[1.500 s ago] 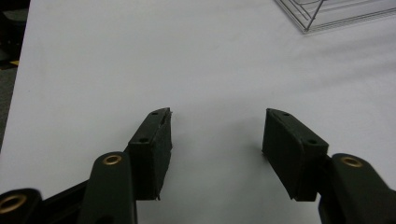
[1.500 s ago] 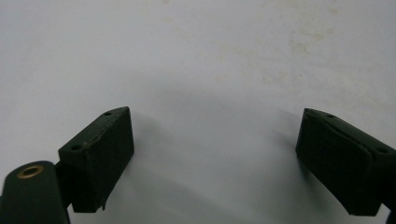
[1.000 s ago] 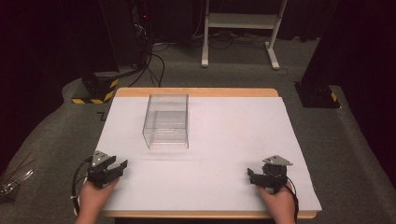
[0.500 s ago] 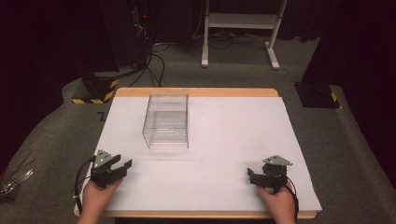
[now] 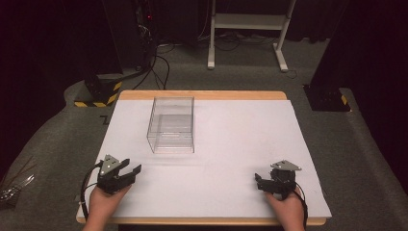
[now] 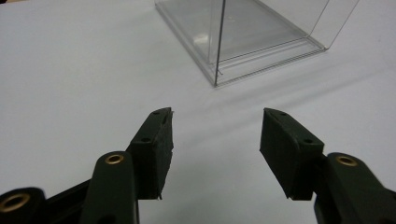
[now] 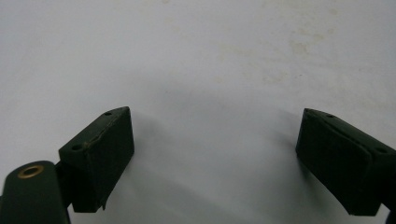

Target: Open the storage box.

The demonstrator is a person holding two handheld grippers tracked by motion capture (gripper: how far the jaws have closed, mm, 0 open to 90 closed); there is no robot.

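**Both grippers empty, clear box on the bench ahead of the left one**

The clear box (image 5: 172, 124) stands upright on the white sheet (image 5: 231, 144) that covers the bench (image 5: 202, 95), left of the middle and toward the far edge. The left gripper (image 5: 131, 169) sits near the front left corner, angled toward the box and apart from it; in the left gripper view its fingers (image 6: 154, 149) are spread with nothing between them, having just opened a little wider, and the box's near corner (image 6: 217, 79) lies ahead. The right gripper (image 5: 260, 182) rests near the front right corner, well apart from the box, its fingers (image 7: 100, 154) spread over bare sheet.
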